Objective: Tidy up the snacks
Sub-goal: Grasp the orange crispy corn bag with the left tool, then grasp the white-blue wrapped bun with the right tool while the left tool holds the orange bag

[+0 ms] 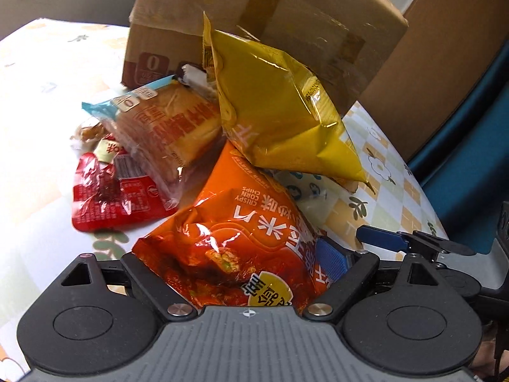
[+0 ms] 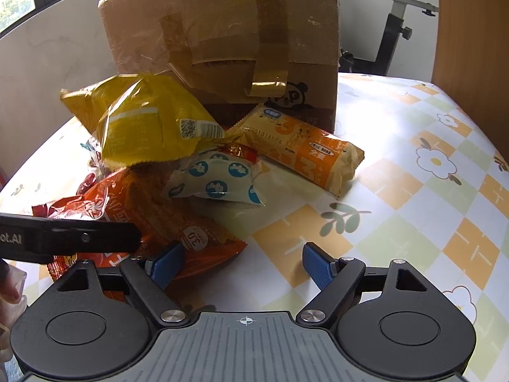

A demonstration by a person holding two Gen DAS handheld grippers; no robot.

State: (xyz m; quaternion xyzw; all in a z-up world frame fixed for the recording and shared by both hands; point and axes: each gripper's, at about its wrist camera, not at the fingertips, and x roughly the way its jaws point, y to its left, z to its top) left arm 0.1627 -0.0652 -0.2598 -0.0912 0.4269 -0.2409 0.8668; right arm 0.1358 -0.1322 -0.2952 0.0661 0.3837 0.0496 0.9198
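An orange corn chips bag lies on the table between the fingers of my left gripper, which is open. Its right blue pad stands at the bag's edge, and the bag hides the left finger. A yellow bag leans on top of it, against the cardboard box. Left of these lie a bread packet and a red packet. My right gripper is open over the tablecloth, its left pad at the corner of the orange bag.
A white packet with blue circles and an orange-and-white roll packet lie before the box. The checked, flowered tablecloth spreads right. A wooden panel and an exercise bike stand behind. A hand shows at the left edge.
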